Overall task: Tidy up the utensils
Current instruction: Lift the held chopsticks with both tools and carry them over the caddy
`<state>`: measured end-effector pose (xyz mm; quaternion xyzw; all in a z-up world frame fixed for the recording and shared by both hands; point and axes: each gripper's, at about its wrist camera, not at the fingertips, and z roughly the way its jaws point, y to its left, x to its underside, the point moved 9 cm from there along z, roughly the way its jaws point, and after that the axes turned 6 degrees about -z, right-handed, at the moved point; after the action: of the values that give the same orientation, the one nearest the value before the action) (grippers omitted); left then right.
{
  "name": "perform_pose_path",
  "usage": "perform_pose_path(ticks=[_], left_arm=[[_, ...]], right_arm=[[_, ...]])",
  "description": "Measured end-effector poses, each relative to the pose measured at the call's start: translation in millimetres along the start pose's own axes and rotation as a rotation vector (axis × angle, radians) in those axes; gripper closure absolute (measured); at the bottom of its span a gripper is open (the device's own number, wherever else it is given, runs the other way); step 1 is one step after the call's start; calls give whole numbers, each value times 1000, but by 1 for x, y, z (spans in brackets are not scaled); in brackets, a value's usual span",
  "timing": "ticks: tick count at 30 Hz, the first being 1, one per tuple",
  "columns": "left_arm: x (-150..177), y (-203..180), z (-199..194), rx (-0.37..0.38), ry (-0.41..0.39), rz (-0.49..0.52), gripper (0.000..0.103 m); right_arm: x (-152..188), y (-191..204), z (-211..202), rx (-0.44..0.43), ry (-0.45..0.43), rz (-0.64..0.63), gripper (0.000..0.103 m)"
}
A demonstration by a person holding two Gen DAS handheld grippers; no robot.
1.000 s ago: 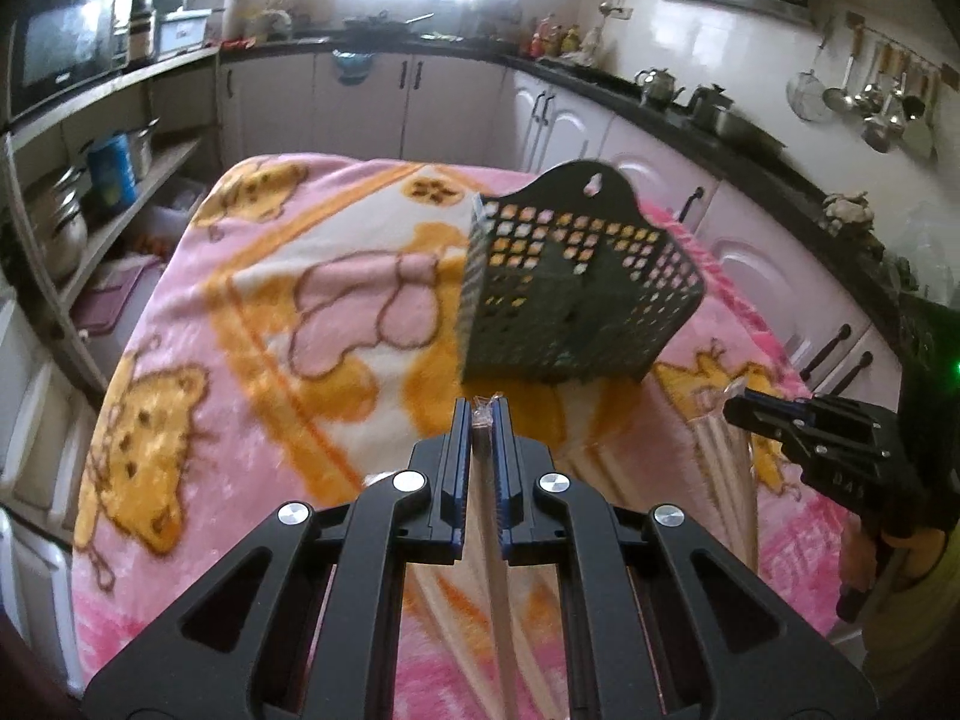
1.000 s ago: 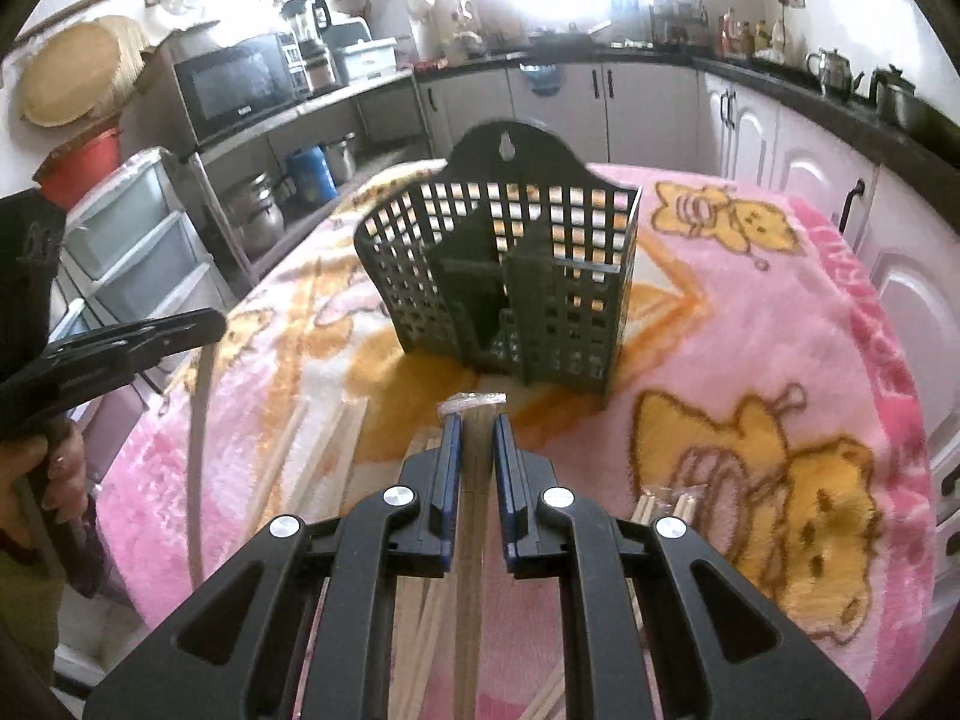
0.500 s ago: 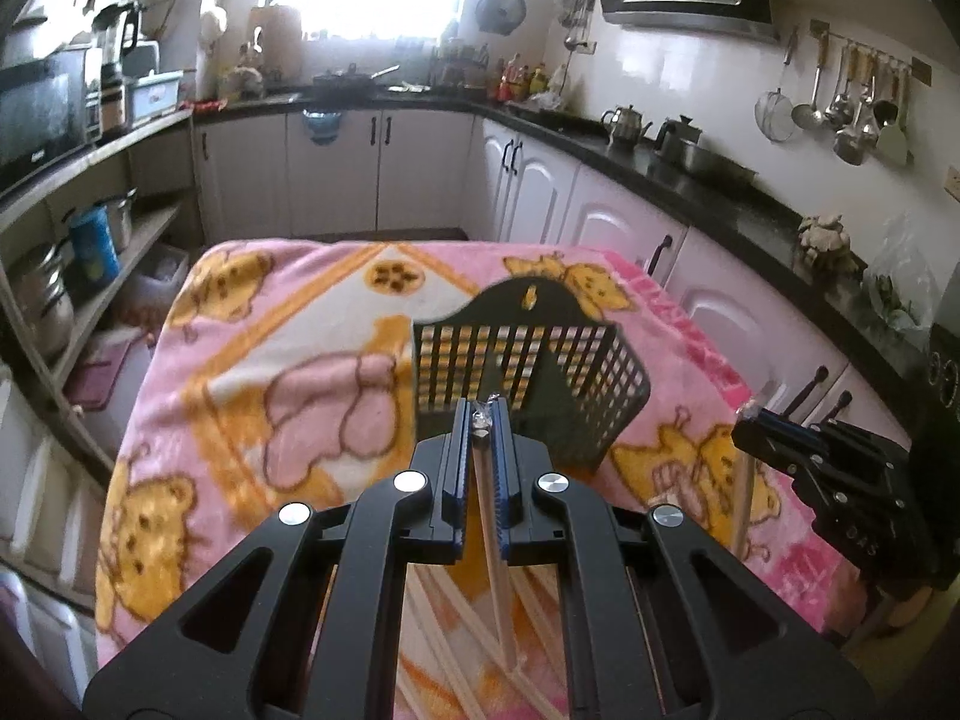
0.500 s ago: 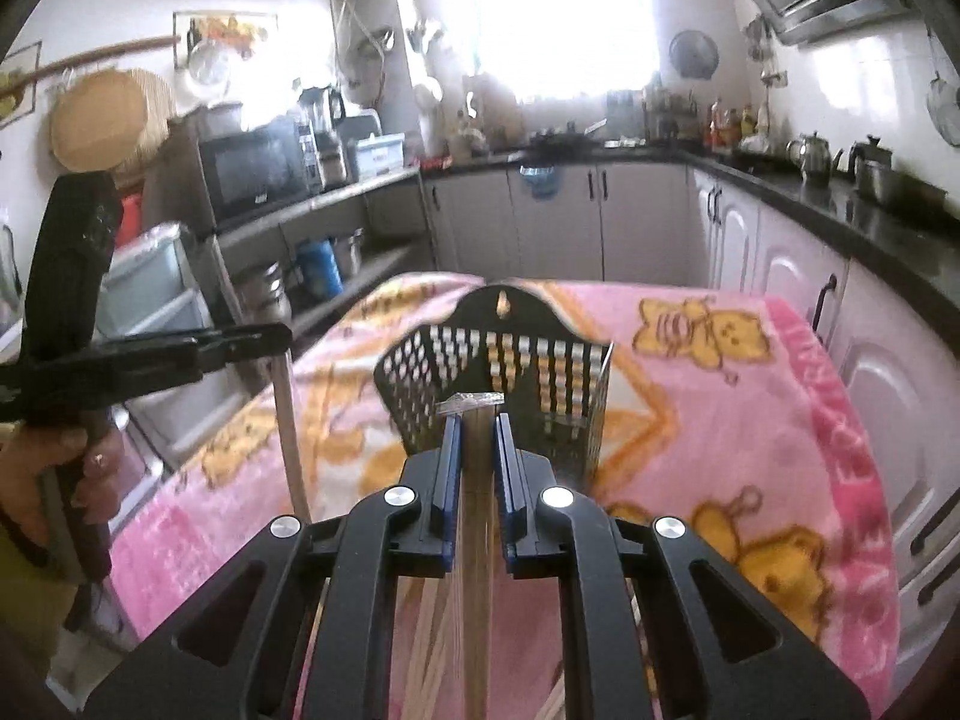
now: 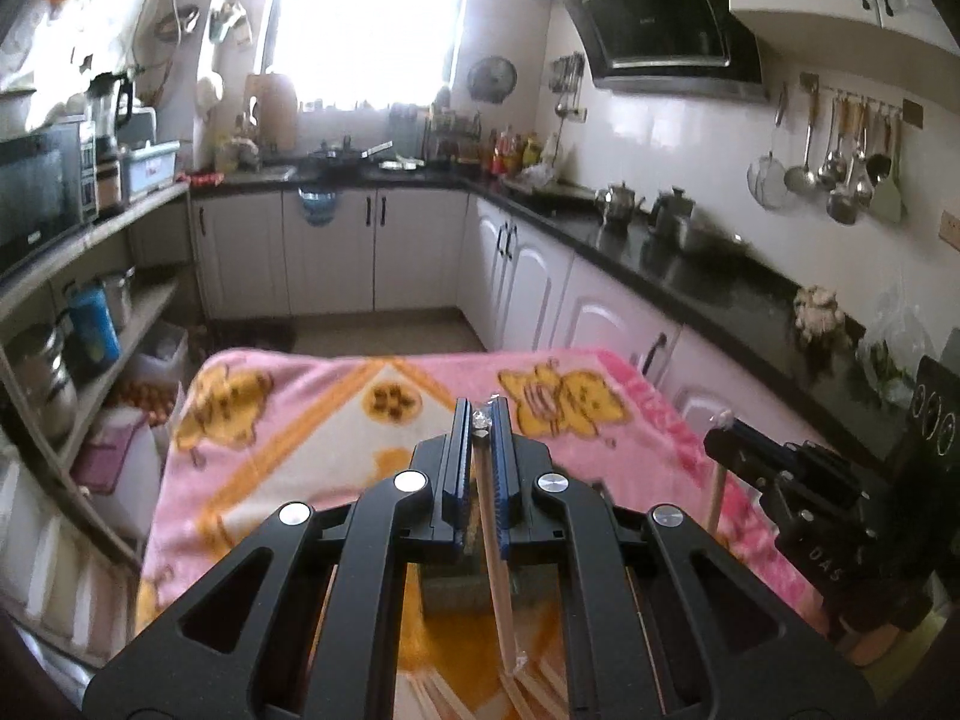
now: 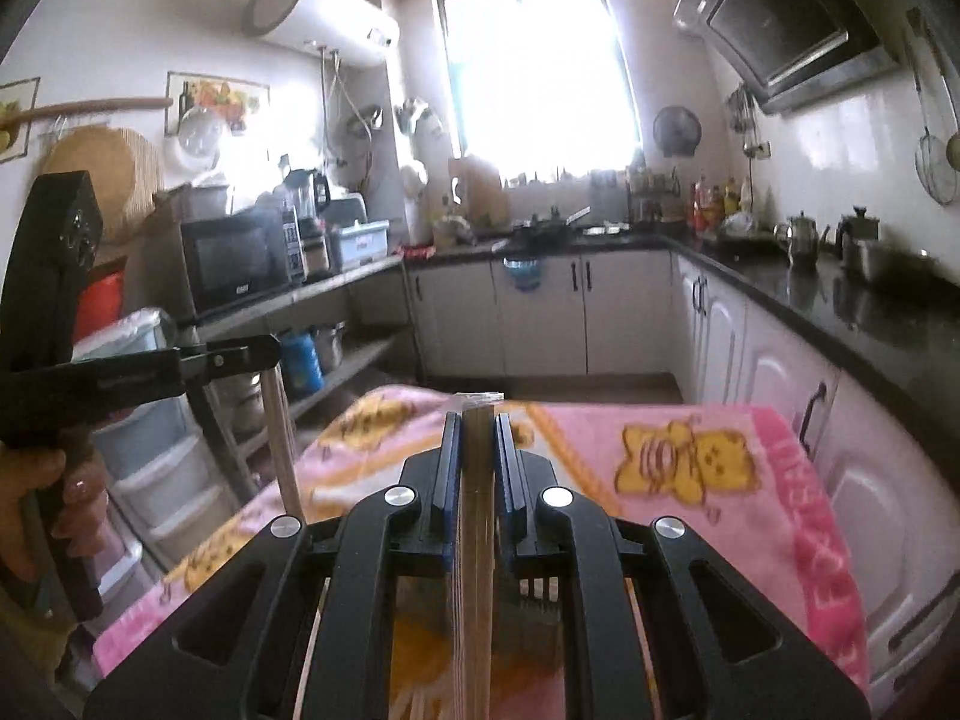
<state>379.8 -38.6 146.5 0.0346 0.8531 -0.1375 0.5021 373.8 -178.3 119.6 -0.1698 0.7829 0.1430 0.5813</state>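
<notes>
My left gripper (image 5: 480, 414) is shut on a thin wooden chopstick in clear wrap (image 5: 495, 570), which hangs down from its jaws. My right gripper (image 6: 477, 414) is shut on a thicker wrapped bundle of chopsticks (image 6: 474, 540). Both are held high over the pink blanket-covered table (image 5: 288, 426). The dark utensil basket (image 5: 456, 597) is mostly hidden under the gripper bodies; part of its grid (image 6: 540, 606) shows in the right wrist view. Each view shows the other gripper to the side: the right gripper (image 5: 729, 438) and the left gripper (image 6: 264, 351), with its stick (image 6: 282, 438).
Loose chopsticks (image 5: 540, 684) lie on the blanket near the front. A person's hand (image 6: 54, 480) grips the left handle. Black counter and white cabinets (image 5: 600, 312) run along the right, open shelves (image 5: 90, 324) and plastic drawers (image 6: 162, 480) along the left.
Both grippers have risen well above the table with their chopsticks still held. The views tipped upward, and the basket slid down out of sight beneath the gripper bodies.
</notes>
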Motion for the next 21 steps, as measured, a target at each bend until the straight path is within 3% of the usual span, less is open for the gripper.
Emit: perform_pose_path(ticks=[6,11,16,21], left_arm=[[-41,2,5,-34,-63,13,101],[-59,7,20,-62,-89,11,101],[-57,11,46,-69,-84,-1,101],[-25,19,76,-68,-37,-12,101]], right_arm=[[-42,-17,19,39,-78,-4,92],[-56,-38,45,90,-110,0,92],[-44,-53,71,114,-107,20,92],[-13,-58,92,129,-103,24,92]])
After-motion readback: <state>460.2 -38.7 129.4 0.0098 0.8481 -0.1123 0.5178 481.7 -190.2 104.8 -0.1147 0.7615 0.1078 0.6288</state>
